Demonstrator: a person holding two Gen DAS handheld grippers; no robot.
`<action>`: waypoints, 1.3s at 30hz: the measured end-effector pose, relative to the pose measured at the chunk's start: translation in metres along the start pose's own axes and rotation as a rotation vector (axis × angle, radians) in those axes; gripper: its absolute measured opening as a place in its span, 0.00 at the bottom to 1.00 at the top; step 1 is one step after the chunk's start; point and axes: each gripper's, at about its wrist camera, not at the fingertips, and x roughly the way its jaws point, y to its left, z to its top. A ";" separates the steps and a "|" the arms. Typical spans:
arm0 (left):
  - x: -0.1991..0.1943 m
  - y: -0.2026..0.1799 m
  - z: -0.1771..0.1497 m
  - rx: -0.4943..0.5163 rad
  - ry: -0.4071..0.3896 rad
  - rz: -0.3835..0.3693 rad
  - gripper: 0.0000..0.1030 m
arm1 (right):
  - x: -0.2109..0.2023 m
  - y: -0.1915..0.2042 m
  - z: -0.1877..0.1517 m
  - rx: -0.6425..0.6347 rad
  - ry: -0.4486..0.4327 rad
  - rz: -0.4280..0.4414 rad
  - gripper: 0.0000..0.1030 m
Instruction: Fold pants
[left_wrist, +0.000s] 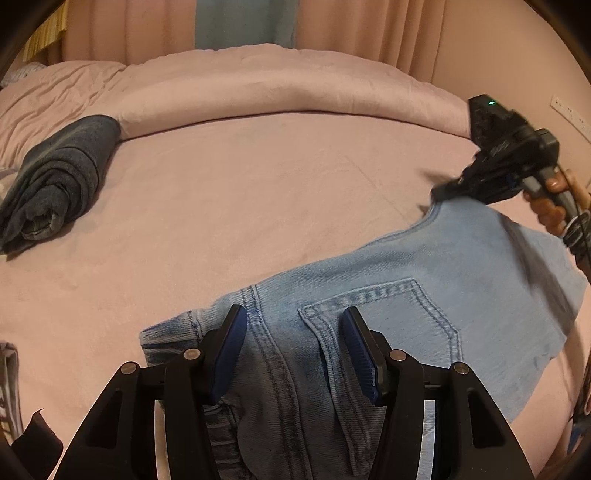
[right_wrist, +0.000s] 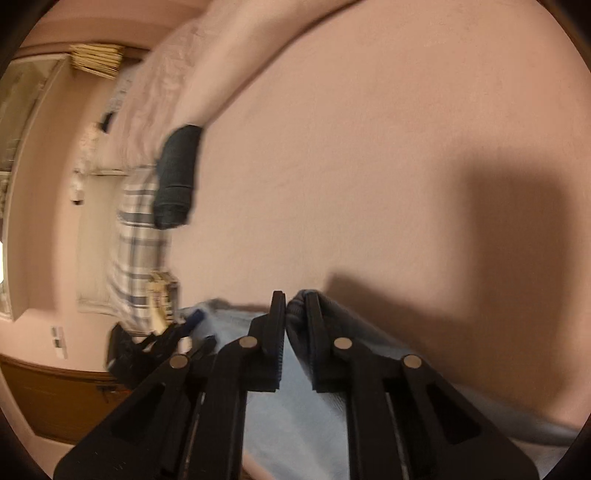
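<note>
Item: light blue jeans, lying on the pink bed, back pocket facing up.

My left claw: spread wide above the seat seam, jeans directly beneath and between its fingers, nothing pinched.

My right claw: pressed nearly together, pinching a far edge of the jeans, lifted.

Dark folded garment: well off to my left claw's left, beside the rolled duvet.

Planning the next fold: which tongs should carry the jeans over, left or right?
Right, probably. The right tongs are shut on the edge of the jeans and lifting it, while the left tongs sit open over the pocket area.
</note>
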 end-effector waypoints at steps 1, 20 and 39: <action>0.001 0.000 0.001 0.002 0.003 0.007 0.54 | 0.006 -0.002 0.002 -0.012 0.019 -0.042 0.11; 0.026 -0.129 0.065 0.116 0.043 -0.298 0.55 | -0.060 0.027 -0.080 -0.285 -0.134 -0.284 0.16; 0.056 -0.170 0.020 0.255 0.126 -0.117 0.55 | -0.131 -0.059 -0.143 -0.037 -0.392 -0.478 0.38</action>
